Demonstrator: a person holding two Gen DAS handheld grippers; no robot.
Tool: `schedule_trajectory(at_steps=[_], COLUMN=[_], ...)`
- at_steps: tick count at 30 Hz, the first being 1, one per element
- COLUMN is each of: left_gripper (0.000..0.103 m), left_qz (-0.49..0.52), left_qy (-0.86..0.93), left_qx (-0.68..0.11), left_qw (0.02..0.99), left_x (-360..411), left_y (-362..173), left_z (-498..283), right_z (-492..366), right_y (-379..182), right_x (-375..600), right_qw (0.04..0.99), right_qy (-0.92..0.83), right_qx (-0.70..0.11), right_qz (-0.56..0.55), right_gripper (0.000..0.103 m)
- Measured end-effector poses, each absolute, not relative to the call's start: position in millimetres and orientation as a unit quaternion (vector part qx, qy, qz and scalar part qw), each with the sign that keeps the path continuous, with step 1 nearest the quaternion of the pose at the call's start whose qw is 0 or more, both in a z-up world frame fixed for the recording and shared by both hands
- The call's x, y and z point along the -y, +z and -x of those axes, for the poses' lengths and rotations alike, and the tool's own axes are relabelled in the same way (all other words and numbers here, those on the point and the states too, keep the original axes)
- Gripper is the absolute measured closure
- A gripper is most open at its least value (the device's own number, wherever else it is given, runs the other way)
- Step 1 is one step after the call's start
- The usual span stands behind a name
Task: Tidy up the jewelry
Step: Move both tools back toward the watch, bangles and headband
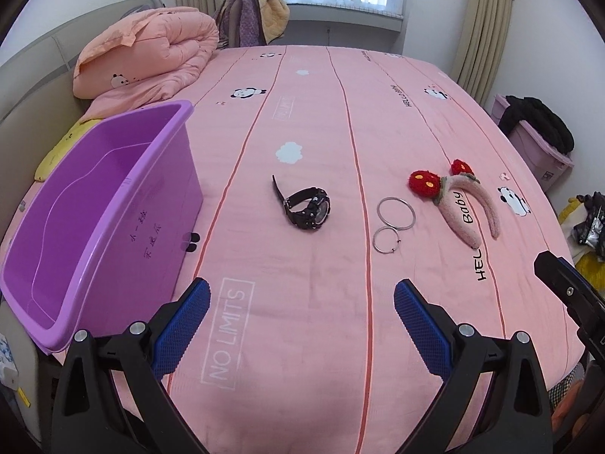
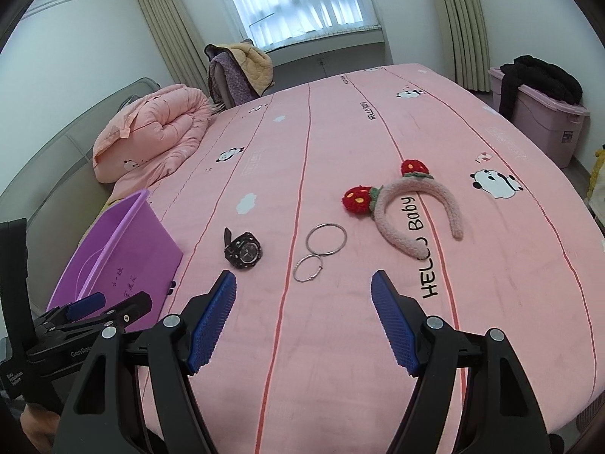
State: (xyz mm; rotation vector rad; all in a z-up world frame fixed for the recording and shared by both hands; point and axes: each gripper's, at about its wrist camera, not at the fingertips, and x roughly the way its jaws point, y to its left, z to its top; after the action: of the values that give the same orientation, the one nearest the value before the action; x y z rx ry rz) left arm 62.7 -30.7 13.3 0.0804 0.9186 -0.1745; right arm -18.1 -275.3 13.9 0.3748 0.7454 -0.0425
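Observation:
A black wristwatch lies on the pink bedsheet, also in the right wrist view. Right of it lie a large silver bangle and a smaller silver ring. A pink fuzzy headband with red strawberries lies farther right. An empty purple plastic bin stands at the left. My left gripper is open and empty, hovering short of the watch. My right gripper is open and empty, hovering short of the rings.
A rolled pink quilt lies at the bed's far left by the headboard. A chair with clothes stands behind the bed. A pink storage box with black clothes stands right of the bed. The other gripper shows at lower left.

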Motion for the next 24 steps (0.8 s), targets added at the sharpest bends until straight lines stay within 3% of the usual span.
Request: schedule_trajectory(at_steps=[24], left_gripper=[0.007], left_qz=[-0.054], left_qy=[-0.082], left_qx=[-0.493], left_qw=[0.865], left_x=[73], left_y=[-69], left_z=[-107], right_z=[-14], right_y=[-64], right_x=[339], right_qw=[0.89], right_qy=[-0.066], right_qx=[-0.413], right_qz=[-0.182], right_gripper=[0.032])
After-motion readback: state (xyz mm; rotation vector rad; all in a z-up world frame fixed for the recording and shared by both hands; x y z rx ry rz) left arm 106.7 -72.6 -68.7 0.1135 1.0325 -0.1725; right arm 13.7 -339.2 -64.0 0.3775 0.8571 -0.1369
